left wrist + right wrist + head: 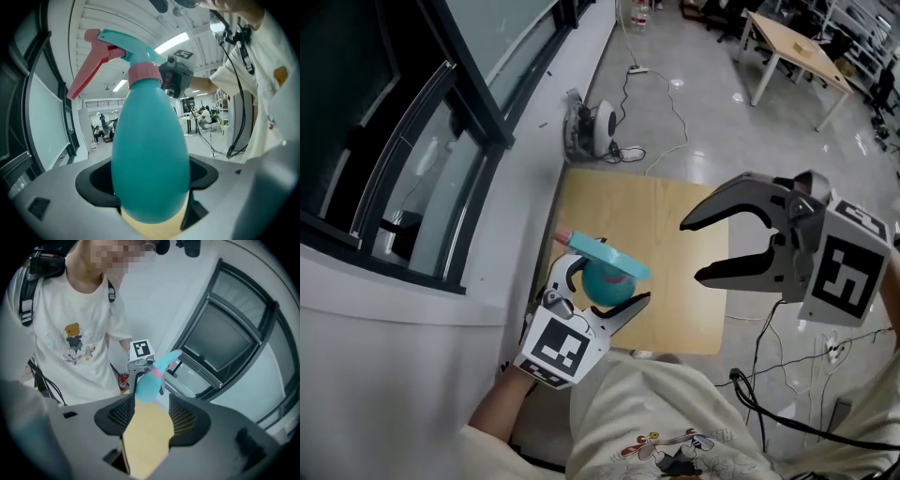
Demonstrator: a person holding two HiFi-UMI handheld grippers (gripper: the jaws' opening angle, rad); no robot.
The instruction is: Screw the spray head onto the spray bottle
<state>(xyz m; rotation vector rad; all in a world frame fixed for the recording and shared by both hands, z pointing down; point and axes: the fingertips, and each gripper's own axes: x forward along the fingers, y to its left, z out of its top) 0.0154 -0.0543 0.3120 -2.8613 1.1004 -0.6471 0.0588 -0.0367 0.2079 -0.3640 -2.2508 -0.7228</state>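
A teal spray bottle (602, 284) sits in my left gripper (607, 285), which is shut on its body just above the near left part of the small wooden table (675, 309). The spray head (607, 251), teal with a pink trigger, sits on the bottle's neck over a pink collar (144, 72). In the left gripper view the bottle (150, 168) fills the space between the jaws. My right gripper (692, 250) hangs open to the right of the bottle, apart from it, with nothing between its fingers. The right gripper view shows the bottle (147, 385) beyond its open jaws.
A dark-framed window wall (441, 141) runs along the left. On the floor beyond the table lie a round device (595, 127) and white cables (670, 103). A larger wooden table (797, 42) stands far right. Black cables (769, 403) hang by the person's shirt.
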